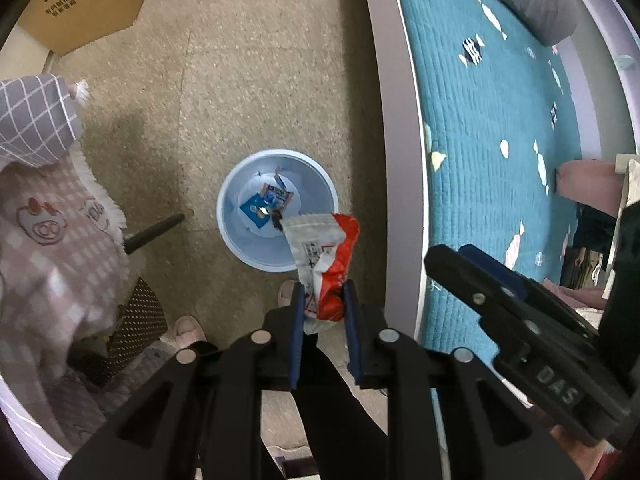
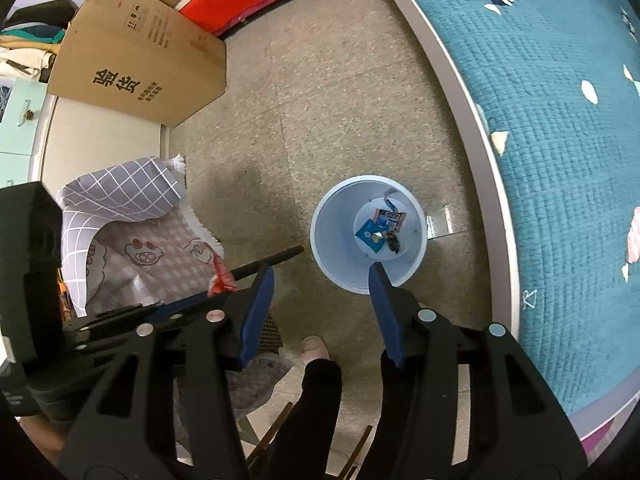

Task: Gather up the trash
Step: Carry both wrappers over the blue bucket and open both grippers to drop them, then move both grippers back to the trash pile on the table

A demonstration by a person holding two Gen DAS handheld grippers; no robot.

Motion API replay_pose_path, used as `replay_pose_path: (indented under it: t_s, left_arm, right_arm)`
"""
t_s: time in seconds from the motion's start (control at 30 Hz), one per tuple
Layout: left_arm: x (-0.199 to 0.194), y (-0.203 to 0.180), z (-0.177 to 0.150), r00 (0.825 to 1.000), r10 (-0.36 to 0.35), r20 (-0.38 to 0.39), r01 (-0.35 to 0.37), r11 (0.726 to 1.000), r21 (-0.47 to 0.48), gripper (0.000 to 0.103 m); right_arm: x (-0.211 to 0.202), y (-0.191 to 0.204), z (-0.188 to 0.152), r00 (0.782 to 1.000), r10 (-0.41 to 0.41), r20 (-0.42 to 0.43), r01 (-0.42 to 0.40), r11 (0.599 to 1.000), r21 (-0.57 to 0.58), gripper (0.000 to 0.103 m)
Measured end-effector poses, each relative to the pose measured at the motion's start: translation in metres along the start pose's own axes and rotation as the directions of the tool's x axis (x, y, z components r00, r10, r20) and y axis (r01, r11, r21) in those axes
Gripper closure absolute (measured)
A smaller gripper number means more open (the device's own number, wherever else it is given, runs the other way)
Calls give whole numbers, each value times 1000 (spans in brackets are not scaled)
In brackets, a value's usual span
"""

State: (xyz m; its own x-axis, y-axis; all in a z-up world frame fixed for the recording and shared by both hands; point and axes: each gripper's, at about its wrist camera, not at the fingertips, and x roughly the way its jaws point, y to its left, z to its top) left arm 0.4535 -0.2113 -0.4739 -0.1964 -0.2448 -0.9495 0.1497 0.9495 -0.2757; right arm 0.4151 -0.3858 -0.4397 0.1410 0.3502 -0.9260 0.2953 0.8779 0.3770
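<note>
The left hand-held gripper is clenched on a red-and-white snack wrapper, pinching its lower end between the 2 blue pads. The wrapper's long axis runs forward along the fingers, and its white free end overlaps the near rim of the pale blue trash bin in the left wrist view. The bin stands on the speckled floor, ahead of and below this gripper, just beside the grey edge of the bed with its teal quilt. At least 3 small wrappers already lie on the bin's bottom.

The right hand-held gripper is released and carries nothing. It points down at the same bin, and its right pad overlaps the rim in view.

Both grippers hang above the floor, tilted downward. Which is nearer the bin is hard to tell, though only the left carries trash. I judge the drop depends on carrying the wrapper slightly farther forward so that its whole length sits over the opening; released now, the pinched end could land on the floor short of the rim.
</note>
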Motion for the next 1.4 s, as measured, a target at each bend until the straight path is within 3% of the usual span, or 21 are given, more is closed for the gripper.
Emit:
replay_pose_path:
  t_s: [0.23, 0.27, 0.3, 0.37, 0.73, 0.93, 1.4]
  left_arm:
    - [3, -16, 3, 1000, -13, 2, 13, 1000, -5, 80]
    - [2, -16, 4, 1000, -20, 4, 20, 1000, -11, 73]
    - [1, -17, 4, 1000, -27, 5, 27, 999, -18, 59]
    - [-3, -17, 5, 1000, -23, 12, 23, 999, -25, 47]
    - [-54, 8, -12, 996, 12, 89, -5, 997, -76, 40]
    - [-115, 53, -40, 981, 22, 194, 0, 993, -115, 38]
    - [-252, 230, -141, 917, 126, 378, -28, 966, -256, 36]
  right_arm:
    - [-15, -14, -2, 999, -3, 36, 2, 1000, 27, 53]
    - [-19, -16, -1, 999, -3, 44, 2, 999, 34, 53]
    - [-21, -17, -1, 999, -2, 50, 1, 999, 37, 53]
    - [-27, -19, 0, 998, 3, 58, -6, 999, 43, 53]
    - [-47, 10, -4, 998, 11, 64, -10, 1000, -11, 52]
    - [-54, 70, -17, 997, 47, 61, -41, 994, -97, 51]
    - [-33, 278, -83, 981, 189, 31, -171, 937, -304, 48]
